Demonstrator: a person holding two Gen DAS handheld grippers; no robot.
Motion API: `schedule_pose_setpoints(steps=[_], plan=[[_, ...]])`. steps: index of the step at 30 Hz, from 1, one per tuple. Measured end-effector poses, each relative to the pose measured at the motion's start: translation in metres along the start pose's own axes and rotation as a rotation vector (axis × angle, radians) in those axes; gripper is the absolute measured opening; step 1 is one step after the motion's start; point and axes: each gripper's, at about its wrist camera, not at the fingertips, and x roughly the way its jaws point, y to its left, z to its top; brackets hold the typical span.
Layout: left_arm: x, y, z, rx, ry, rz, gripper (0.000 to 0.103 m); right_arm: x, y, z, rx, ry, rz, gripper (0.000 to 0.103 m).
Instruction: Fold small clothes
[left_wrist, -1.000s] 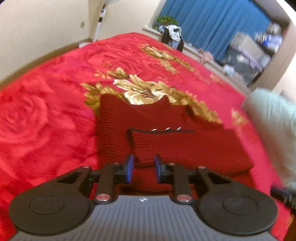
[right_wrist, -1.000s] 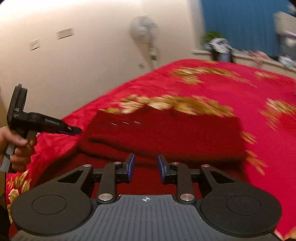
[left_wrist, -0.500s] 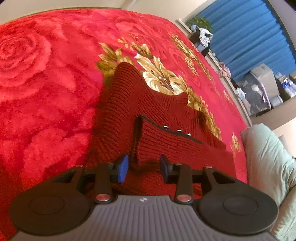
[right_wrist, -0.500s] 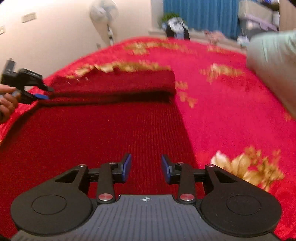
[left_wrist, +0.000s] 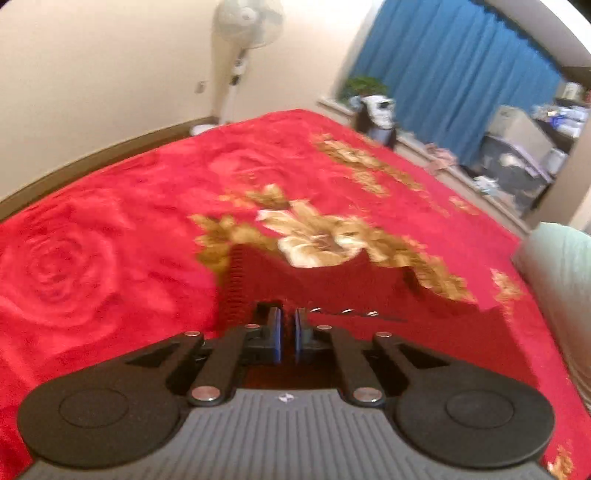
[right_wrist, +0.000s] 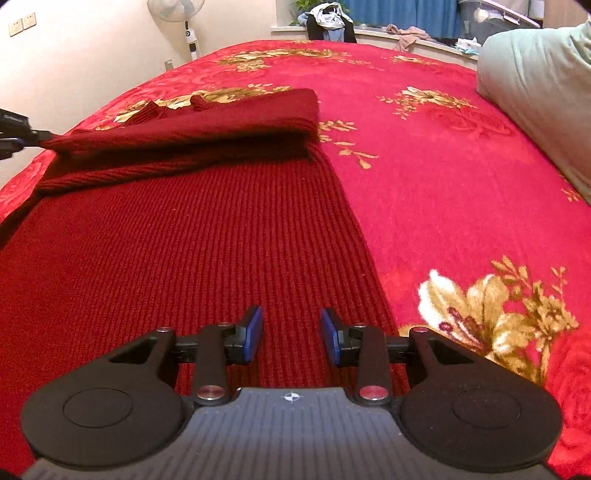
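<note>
Two hand-held grippers in play. Left hand-held gripper (left_wrist: 287, 334): blue pads nearly together, jaws have just been closing; clenched on the corner of the folded-over layer of the dark red knit sweater (right_wrist: 177, 236). In the right wrist view that left hand-held gripper (right_wrist: 26, 138) shows at the far left edge, pinching the corner of the fold and lifting it slightly off the layer beneath. Right hand-held gripper (right_wrist: 291, 336): jaws parted, released, hovering low over the flat ribbed panel near its right edge; nothing pinched between the pads.

One sweater, lying on the bed's red floral blanket (right_wrist: 443, 177), partly folded, top layer doubled back toward the near side. Three small metal fasteners (left_wrist: 343, 312) along the fold's dark trim, just beyond the left pads.

Beyond: one pale green pillow (right_wrist: 535, 81) at right, one standing fan (left_wrist: 245, 22) by the wall, blue curtains (left_wrist: 461, 74).

Versus half a second back: the left jaws stood apart around the fold's corner, now they grip it; the right hand-held gripper sits closer to the knit.
</note>
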Motion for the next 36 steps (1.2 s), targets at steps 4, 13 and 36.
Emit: schedule_pose_setpoints(steps=[4,13,36], plan=[[0.007,0.004,-0.005,0.063,0.024,0.147,0.008,0.000,-0.006,0.000,0.015,0.000,-0.029,0.037],[0.025,-0.029,-0.046,0.277,0.086,0.023,0.027,-0.001,-0.016,0.003,0.035,-0.032,-0.084,0.037],[-0.267,-0.023,-0.202,0.370,-0.094,0.087,0.044,-0.103,-0.021,0.000,0.026,-0.282,0.003,0.042]])
